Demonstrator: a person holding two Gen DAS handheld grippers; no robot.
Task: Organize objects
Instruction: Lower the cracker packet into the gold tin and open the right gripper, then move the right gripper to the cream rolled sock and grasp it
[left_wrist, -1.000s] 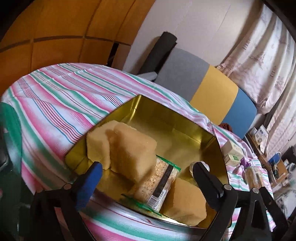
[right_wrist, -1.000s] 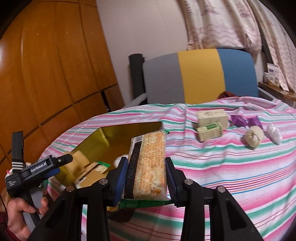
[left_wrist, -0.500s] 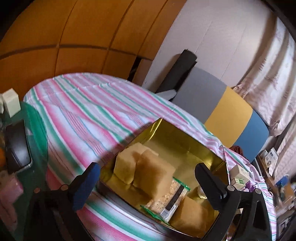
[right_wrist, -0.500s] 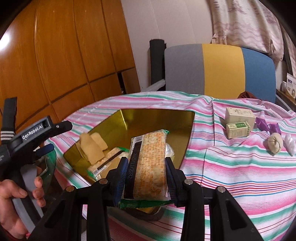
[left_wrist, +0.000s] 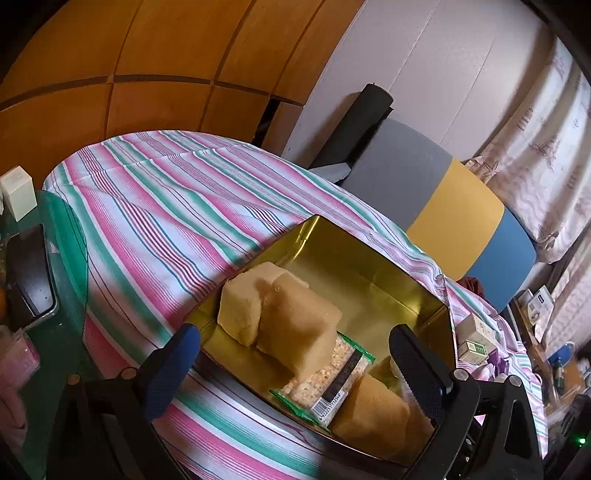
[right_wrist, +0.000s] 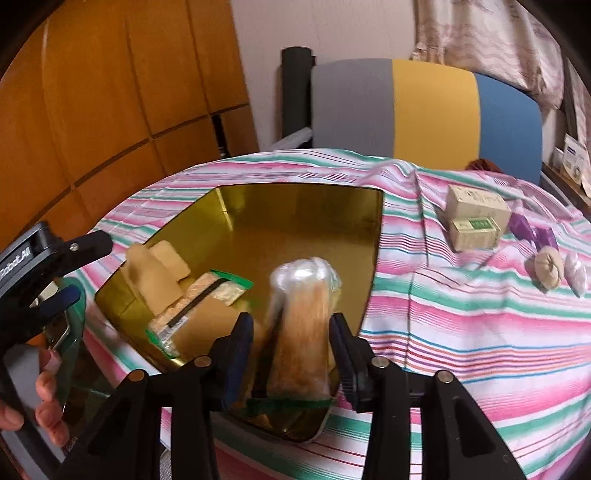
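A gold tin (left_wrist: 373, 266) (right_wrist: 295, 210) sits on the striped table. It holds yellow sponge blocks (left_wrist: 295, 325) (right_wrist: 155, 269) and a cracker packet (left_wrist: 332, 376) (right_wrist: 199, 299). My right gripper (right_wrist: 291, 339) is over the tin's near edge with a second cracker packet (right_wrist: 303, 328) between its fingers. The jaws have spread and the packet is tipping down into the tin, blurred. My left gripper (left_wrist: 295, 354) is open and empty, held back at the tin's left edge; it also shows in the right wrist view (right_wrist: 55, 273).
Two small boxes (right_wrist: 476, 218), purple wrappers (right_wrist: 532, 229), a round bun (right_wrist: 550, 266) and a clear wrapped item (right_wrist: 576, 273) lie on the cloth at right. A grey, yellow and blue chair (right_wrist: 424, 107) stands behind. A green glass side table (left_wrist: 55, 295) with a phone is at left.
My right gripper moved over the tin and its jaws opened; the cracker packet is dropping from them. My left gripper pulled back and up from the tin.
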